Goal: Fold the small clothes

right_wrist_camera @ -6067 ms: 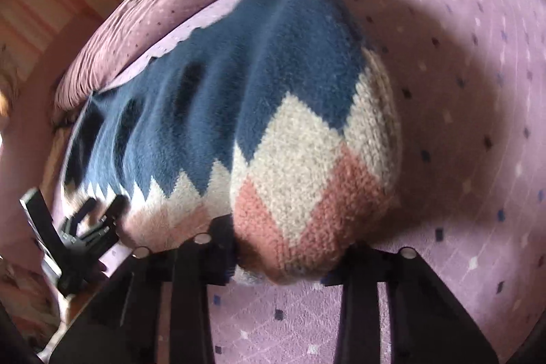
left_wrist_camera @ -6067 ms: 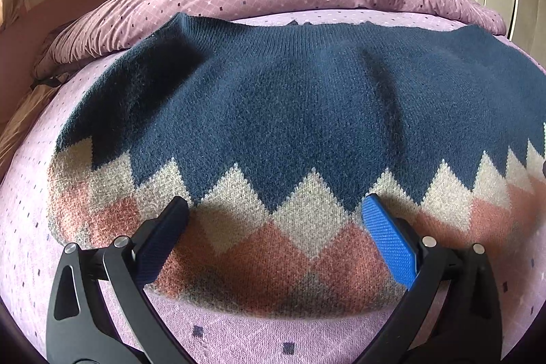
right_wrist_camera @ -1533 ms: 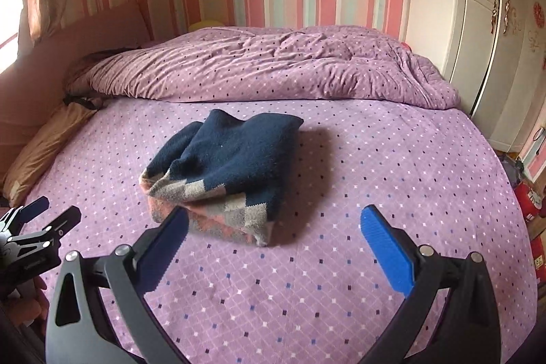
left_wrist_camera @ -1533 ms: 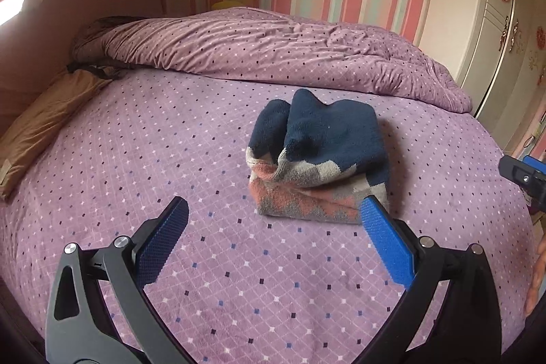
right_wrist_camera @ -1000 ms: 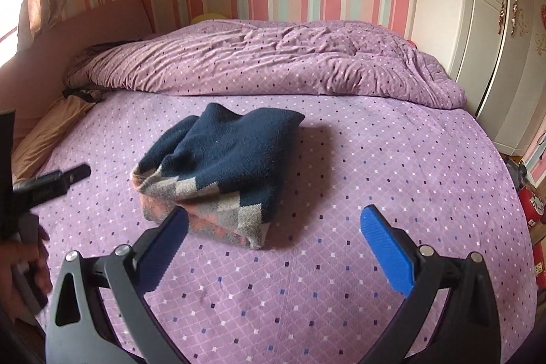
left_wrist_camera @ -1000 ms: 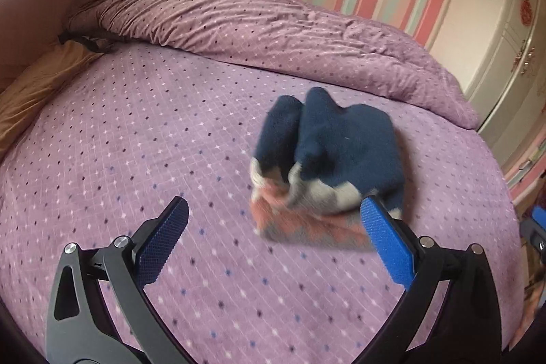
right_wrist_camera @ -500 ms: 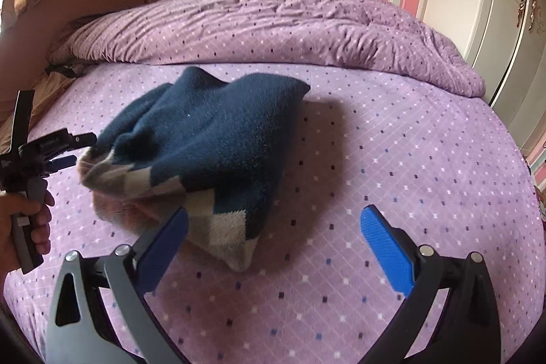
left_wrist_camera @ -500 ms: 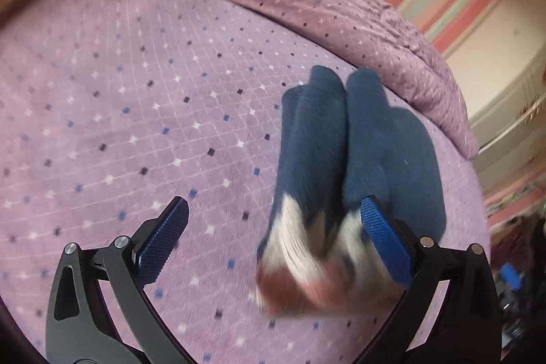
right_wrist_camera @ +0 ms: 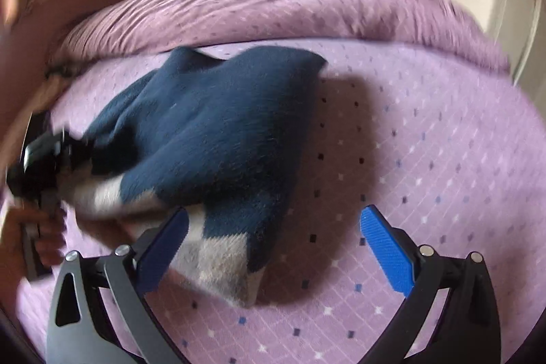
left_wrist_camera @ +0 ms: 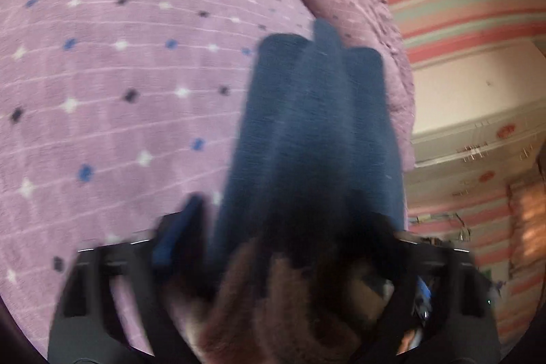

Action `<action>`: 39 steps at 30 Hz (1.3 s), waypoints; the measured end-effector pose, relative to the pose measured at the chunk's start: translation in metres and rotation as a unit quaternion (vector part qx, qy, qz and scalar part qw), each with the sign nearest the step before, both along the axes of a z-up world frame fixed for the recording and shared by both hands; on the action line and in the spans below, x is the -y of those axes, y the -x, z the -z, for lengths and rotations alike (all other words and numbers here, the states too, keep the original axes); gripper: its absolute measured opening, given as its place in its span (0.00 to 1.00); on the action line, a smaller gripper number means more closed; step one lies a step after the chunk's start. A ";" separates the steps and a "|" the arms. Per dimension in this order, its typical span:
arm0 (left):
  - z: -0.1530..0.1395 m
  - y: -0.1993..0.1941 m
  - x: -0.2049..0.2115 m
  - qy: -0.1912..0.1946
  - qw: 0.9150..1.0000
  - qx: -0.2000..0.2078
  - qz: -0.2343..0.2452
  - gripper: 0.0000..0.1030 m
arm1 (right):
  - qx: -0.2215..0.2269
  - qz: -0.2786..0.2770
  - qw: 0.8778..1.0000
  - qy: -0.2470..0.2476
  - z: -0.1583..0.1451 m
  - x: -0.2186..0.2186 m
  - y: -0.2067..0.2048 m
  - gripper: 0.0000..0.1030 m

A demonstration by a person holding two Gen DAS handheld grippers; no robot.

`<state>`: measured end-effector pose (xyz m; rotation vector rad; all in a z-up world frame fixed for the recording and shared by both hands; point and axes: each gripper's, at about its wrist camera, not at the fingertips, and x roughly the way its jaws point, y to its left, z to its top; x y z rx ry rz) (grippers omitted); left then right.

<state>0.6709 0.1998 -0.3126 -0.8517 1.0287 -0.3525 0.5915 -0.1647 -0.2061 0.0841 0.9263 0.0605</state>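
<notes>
The right tongs (right_wrist_camera: 273, 251) are wide apart, just in front of the folded sweater (right_wrist_camera: 211, 139), with one blue finger touching its near corner. The left tongs (left_wrist_camera: 283, 241) are around the sweater's patterned end on its left side, but it is too blurry to tell if they squeeze it. The sweater lies on the purple bed (right_wrist_camera: 426, 142). Behind it is the bunched blanket (right_wrist_camera: 273, 5). A pull on only one end could make the thick fold fall open.

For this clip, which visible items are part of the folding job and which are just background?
Part of the job:
- folded navy sweater
- left gripper, jaws either side of the sweater's patterned end
- right gripper, jaws apart, nothing between them

Just there:
- purple bedsheet
- bunched purple duvet
- striped wall
- white wardrobe
</notes>
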 end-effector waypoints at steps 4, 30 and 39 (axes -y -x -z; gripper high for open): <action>-0.011 -0.004 0.013 -0.070 0.998 -0.004 0.007 0.41 | -0.061 0.041 0.980 -0.183 0.029 0.041 -0.031 0.98; -0.037 0.008 0.049 -0.123 0.991 0.036 0.047 0.29 | -0.060 -0.004 0.977 -0.204 0.035 0.000 -0.075 0.53; -0.072 0.046 0.170 -0.135 0.983 0.078 0.096 0.29 | -0.008 0.001 0.991 -0.136 -0.041 0.073 -0.022 0.53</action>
